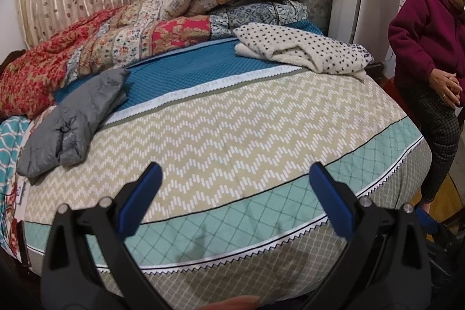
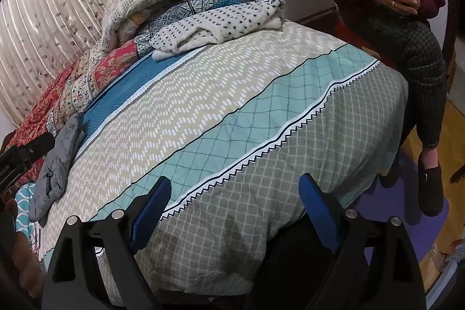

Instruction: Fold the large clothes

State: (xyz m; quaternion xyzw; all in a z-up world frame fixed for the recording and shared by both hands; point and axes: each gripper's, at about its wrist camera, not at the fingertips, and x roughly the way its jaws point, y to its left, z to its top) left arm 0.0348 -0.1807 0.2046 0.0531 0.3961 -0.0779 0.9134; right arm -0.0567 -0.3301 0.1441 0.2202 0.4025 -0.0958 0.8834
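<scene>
bed (image 1: 232,118), patterned cover: grey jacket (image 1: 78,118) at left, spotted fleece (image 1: 302,51) further back; left gripper (image 1: 237,199) and right gripper (image 2: 235,211) fingers apart, holding nothing.

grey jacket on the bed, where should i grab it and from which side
The grey jacket lies crumpled near the bed's left edge. Probably take its near, lower end, the bunched part closest to the open left gripper, coming from the foot of the bed. That end is thick and raised, so the fingers can pinch it.
</scene>
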